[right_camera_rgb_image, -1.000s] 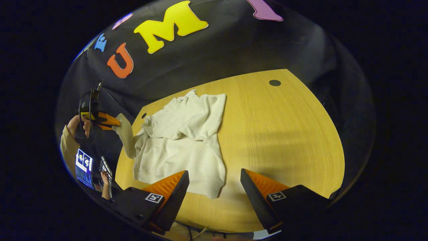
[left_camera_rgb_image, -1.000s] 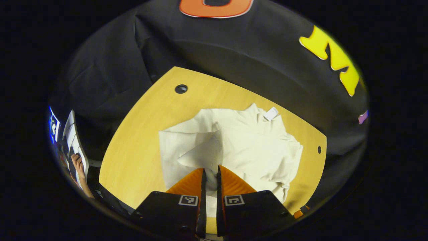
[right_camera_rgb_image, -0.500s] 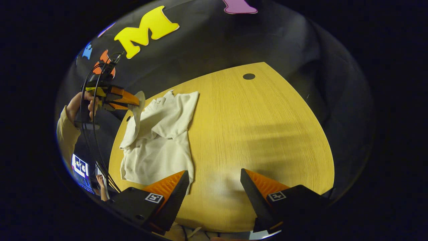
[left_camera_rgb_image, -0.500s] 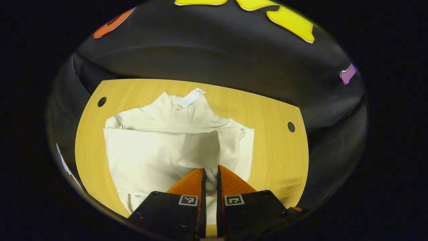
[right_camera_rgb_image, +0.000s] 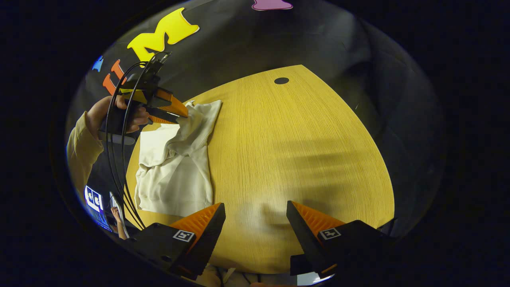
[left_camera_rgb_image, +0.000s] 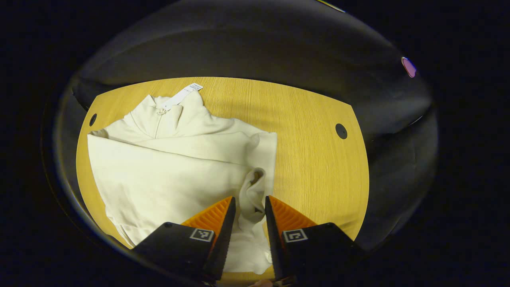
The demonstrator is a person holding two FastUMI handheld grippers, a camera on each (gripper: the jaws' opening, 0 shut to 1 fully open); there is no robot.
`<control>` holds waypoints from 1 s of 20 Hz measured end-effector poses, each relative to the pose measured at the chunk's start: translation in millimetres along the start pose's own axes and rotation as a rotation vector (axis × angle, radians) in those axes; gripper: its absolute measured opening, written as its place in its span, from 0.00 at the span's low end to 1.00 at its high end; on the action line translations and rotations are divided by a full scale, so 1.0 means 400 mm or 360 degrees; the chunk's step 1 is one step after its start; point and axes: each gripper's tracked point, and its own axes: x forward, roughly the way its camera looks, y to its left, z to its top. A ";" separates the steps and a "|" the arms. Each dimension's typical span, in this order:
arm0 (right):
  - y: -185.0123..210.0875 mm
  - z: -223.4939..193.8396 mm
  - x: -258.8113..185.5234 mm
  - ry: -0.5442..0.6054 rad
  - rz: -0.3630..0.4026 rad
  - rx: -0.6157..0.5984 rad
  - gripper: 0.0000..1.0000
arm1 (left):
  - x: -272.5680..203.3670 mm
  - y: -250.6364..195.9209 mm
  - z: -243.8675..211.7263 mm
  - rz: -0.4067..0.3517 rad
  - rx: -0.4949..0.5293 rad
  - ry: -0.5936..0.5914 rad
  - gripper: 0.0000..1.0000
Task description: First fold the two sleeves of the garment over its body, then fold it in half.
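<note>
- No container in view; cream garment lying on the wooden table, collar and white tag toward the far edge.
- In the left gripper view, left gripper low over the garment's near right part, jaws a narrow gap apart; bunched sleeve cuff standing between the fingers, apparently loose, contact with the pads hard to tell.
- 1 sleeve laid as a broad band across the body of the garment, from the left edge toward the cuff.
- In the right gripper view, right gripper wide apart, nothing between the fingers, above bare table near the front edge, well apart from the garment.
- Same view: left gripper held by a hand in a pale sleeve, tips at the cloth.
- Table: light wood grain, rounded outline, 2 dark round holes near the far corners; dark cloth wall behind.
- Versus 0.5 s ago: left jaws then pinched tight on the sleeve, now parted; sleeve carried further across the body; right gripper unchanged in opening.
</note>
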 end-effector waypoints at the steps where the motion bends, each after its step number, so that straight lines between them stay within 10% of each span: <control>1: 0.002 -0.001 0.003 0.0001 -0.0002 0.0007 0.97 | -0.004 -0.004 -0.001 0.0008 0.0007 -0.0004 0.62; 7: 0.057 -0.007 0.005 -0.0009 0.0016 -0.0013 0.97 | -0.073 0.032 -0.040 -0.0029 -0.0029 -0.0024 0.94; 20: 0.290 -0.152 0.055 0.0088 0.0079 -0.0190 0.94 | -0.265 0.447 -0.348 0.0158 -0.0112 -0.0104 0.93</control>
